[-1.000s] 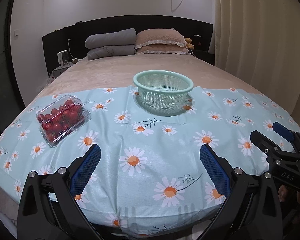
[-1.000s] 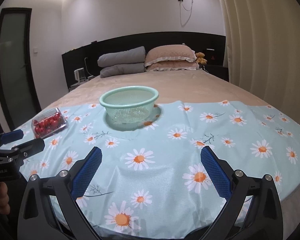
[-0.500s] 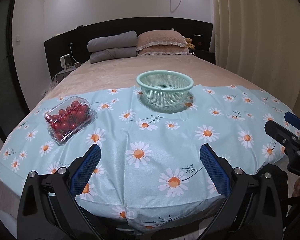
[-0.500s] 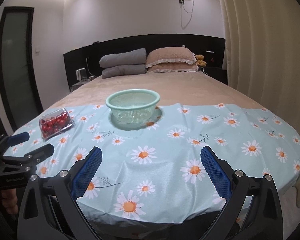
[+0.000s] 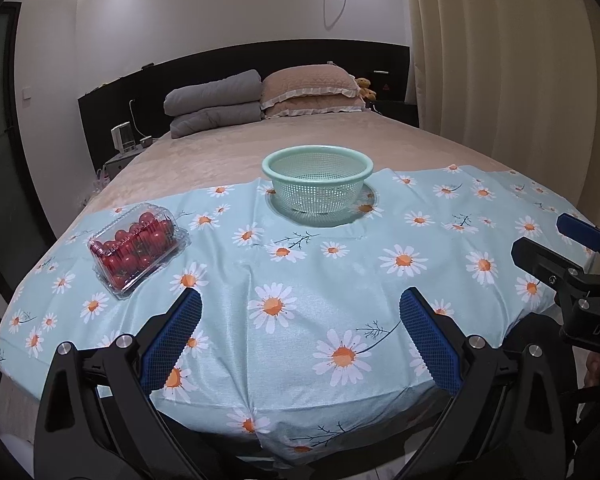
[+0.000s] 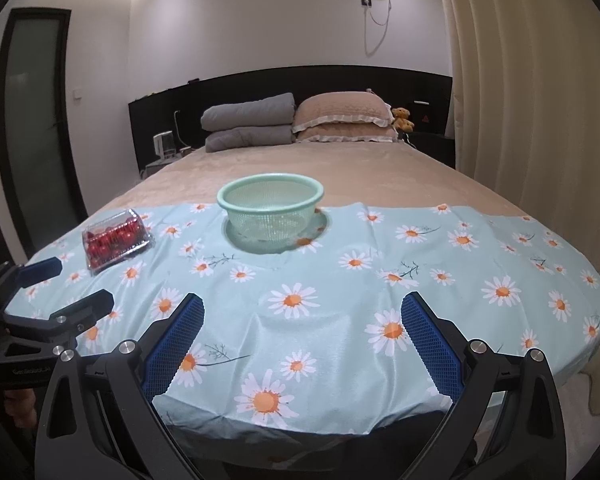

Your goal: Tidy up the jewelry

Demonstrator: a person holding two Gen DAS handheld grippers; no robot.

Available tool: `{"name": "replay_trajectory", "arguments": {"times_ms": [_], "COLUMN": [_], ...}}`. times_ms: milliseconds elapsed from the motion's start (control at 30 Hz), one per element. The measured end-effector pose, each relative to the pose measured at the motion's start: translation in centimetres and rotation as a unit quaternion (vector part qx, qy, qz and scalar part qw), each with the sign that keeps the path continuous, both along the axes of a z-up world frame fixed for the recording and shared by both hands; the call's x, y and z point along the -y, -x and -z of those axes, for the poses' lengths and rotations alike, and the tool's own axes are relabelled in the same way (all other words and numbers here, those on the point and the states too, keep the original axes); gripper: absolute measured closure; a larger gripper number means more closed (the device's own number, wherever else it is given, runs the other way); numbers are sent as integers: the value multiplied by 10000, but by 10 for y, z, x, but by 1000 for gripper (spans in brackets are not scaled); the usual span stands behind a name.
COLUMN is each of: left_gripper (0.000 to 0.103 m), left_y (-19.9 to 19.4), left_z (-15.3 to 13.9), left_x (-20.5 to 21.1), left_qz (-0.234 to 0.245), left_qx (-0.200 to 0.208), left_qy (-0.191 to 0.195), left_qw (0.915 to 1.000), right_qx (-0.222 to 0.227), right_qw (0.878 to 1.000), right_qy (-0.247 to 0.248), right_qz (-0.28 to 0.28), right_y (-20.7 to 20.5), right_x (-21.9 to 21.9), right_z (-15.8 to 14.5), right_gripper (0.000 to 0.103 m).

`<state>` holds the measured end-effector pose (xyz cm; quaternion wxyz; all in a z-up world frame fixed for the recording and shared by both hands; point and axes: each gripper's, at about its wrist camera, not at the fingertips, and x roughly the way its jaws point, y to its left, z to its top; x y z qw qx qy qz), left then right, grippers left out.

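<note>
Left gripper (image 5: 300, 340): jaws wide apart, holding nothing, above the near cloth edge.
Right gripper (image 6: 302, 340): jaws apart, holding nothing.
Jewelry: I cannot see any.
Basket (image 5: 317, 178): on the cloth (image 5: 340, 280).
Tomato box (image 5: 136, 246): left of the basket, well apart.

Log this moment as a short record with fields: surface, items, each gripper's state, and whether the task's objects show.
surface: daisy-print cloth spread over a bed
items: green colander, empty as far as visible; closed clear box of cherry tomatoes to its left
left gripper: jaws open, holding nothing
right gripper: jaws open, holding nothing
jewelry: none visible
</note>
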<state>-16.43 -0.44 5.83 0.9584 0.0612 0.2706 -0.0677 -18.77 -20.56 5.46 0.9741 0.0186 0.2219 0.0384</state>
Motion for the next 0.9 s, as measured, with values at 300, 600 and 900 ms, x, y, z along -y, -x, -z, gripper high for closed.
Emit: {"name": "replay_trajectory", "arguments": {"times_ms": [300, 600, 900], "left_gripper": [6, 6, 6], "left_y": [8, 17, 21], "left_z": [-3, -6, -7], "left_x": [-2, -3, -9], "left_qz": [8, 128, 73], "left_qx": [49, 77, 70], "left_qy": [-45, -10, 59], "left_qw": [10000, 9999, 9999], "right_qx": [65, 20, 10], "right_qw": [9999, 10000, 9999], "right_qy": [-60, 11, 112], "right_qz": [64, 74, 84], "right_y": [11, 18, 22], "right_x": [3, 1, -3], "right_z": [-5, -6, -7], "right_gripper": [8, 8, 8]}}
